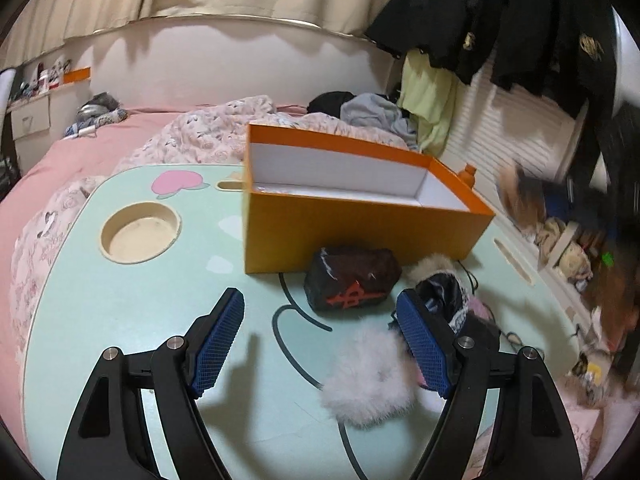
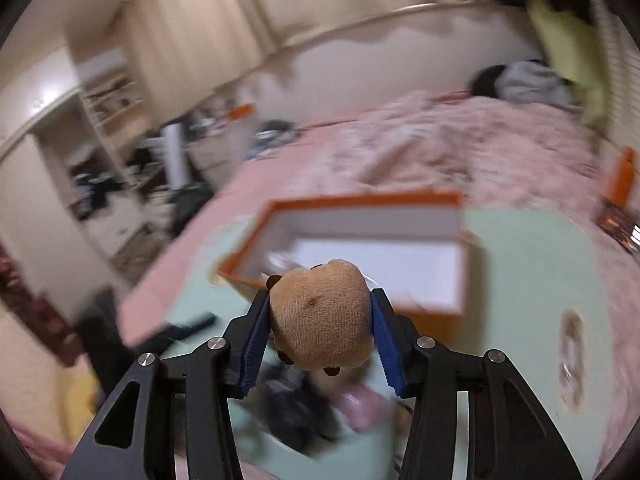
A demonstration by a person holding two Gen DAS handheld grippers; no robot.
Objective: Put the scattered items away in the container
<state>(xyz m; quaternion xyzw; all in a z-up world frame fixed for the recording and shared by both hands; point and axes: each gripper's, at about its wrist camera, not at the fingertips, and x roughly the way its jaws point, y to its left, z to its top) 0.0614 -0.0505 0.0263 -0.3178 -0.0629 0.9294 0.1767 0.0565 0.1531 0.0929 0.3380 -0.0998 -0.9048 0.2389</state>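
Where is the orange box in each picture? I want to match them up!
Left wrist view: the orange box sits at centre, on the mint green table, behind the dark pouch.
Right wrist view: the orange box is at centre, blurred, just beyond the brown plush toy held in the right gripper.
Shared landmark: the mint green table.
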